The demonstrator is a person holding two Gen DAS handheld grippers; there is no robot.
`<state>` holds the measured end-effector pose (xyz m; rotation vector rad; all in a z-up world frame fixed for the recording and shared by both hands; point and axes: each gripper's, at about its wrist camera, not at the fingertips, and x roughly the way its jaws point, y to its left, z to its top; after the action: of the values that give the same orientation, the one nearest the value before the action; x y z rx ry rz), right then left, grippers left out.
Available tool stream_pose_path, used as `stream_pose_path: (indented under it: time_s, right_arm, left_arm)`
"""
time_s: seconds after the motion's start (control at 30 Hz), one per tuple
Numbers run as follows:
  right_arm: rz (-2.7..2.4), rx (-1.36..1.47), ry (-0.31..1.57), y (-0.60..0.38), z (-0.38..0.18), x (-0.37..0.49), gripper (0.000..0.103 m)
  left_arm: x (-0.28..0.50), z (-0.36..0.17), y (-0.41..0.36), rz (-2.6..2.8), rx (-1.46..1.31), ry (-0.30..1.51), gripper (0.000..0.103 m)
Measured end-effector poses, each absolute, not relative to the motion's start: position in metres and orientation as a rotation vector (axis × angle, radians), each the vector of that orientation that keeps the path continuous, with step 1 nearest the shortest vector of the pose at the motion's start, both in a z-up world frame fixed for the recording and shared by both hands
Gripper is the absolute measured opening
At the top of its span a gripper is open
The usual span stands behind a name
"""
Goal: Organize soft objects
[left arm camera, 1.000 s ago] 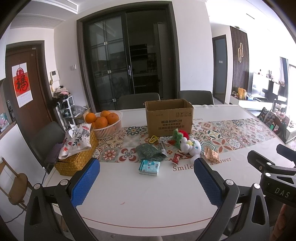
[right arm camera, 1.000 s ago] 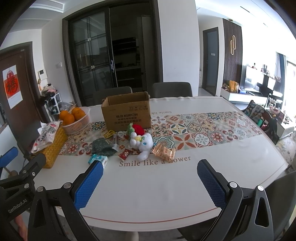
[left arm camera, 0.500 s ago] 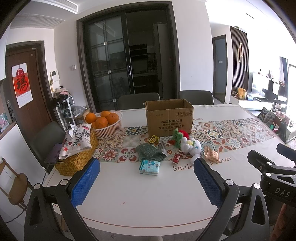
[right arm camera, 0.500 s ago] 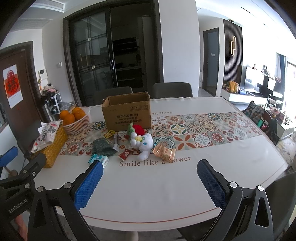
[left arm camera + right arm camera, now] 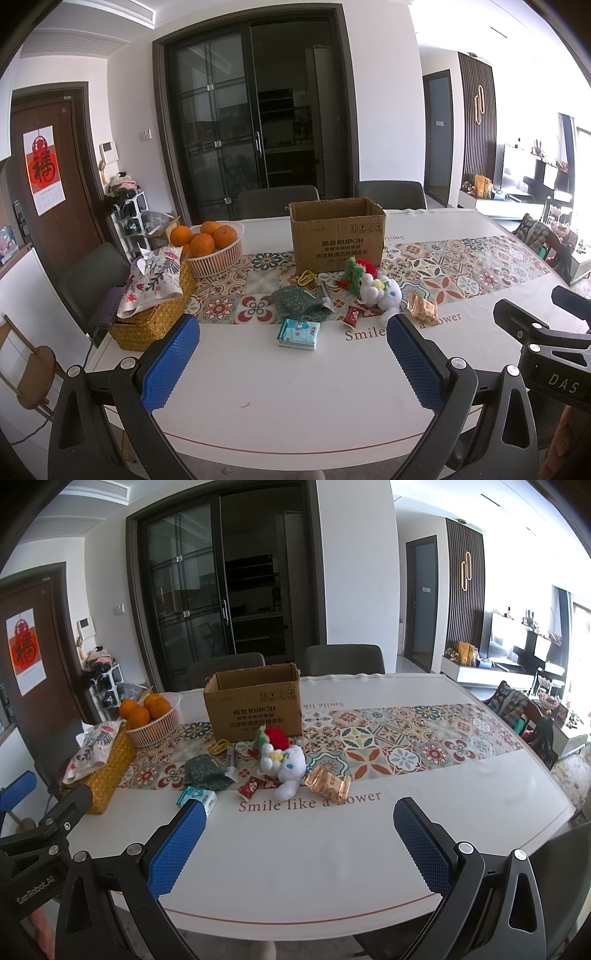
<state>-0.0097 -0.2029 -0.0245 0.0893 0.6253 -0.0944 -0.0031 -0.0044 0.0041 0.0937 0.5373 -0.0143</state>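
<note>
White table (image 5: pixel 258 387) with a floral tiled runner (image 5: pixel 461 273) in red, teal and cream; brown cardboard box (image 5: pixel 336 236); orange fruit (image 5: pixel 203 240) in a pale basket (image 5: pixel 218 260); white plush toy (image 5: pixel 286 768), dark green cloth (image 5: pixel 299 302), gold wrapper (image 5: pixel 328 786), blue gripper pads (image 5: pixel 177 843)

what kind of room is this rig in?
Most likely a home dining area: a dining table with a patterned runner and chairs behind it, a basket of oranges, and a living room with a TV to the right.
</note>
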Motion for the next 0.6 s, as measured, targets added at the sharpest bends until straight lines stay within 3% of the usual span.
stream_pose_path:
  time_s: [0.6]
  right_arm:
    - [-0.042, 0.075, 0.653, -0.185, -0.041, 0.007, 0.103]
  left_arm:
    - [0.009, -0.015, 0.007, -0.025, 0.108, 0.572, 0.103]
